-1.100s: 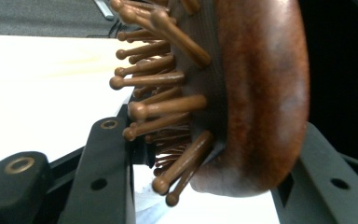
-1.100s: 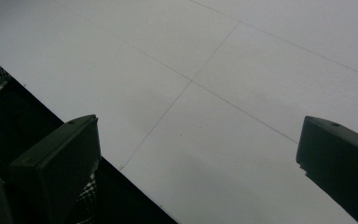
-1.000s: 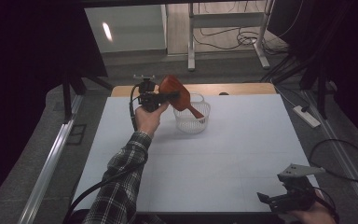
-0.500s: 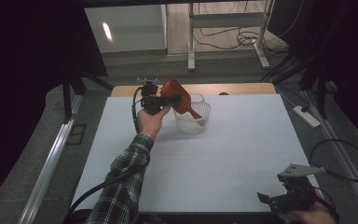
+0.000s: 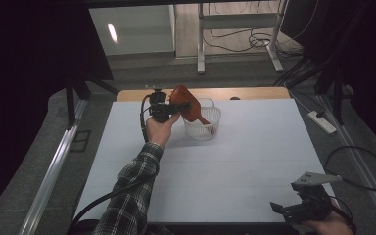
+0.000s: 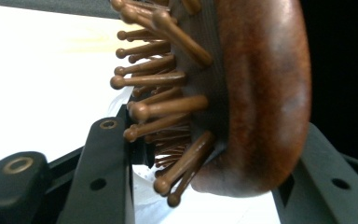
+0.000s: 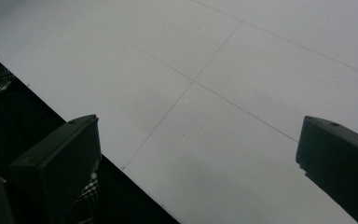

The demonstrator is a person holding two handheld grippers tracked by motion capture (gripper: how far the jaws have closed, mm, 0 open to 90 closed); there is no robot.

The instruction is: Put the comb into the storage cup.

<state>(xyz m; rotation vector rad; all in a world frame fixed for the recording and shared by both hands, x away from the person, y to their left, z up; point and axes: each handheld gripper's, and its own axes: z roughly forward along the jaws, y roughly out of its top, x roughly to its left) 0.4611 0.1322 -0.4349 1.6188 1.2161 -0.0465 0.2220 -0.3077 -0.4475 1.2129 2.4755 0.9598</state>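
Wooden hairbrush, clamped at its head by the left gripper, hangs tilted with its handle inside the white mesh basket at the worktop's far edge. Risk: releasing it off-centre could tip the light basket. Right gripper rests open, empty, at the near edge.

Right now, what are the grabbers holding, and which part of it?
The left gripper pinches the brown wooden hairbrush by its head, bristles against one jaw. The right gripper holds nothing.
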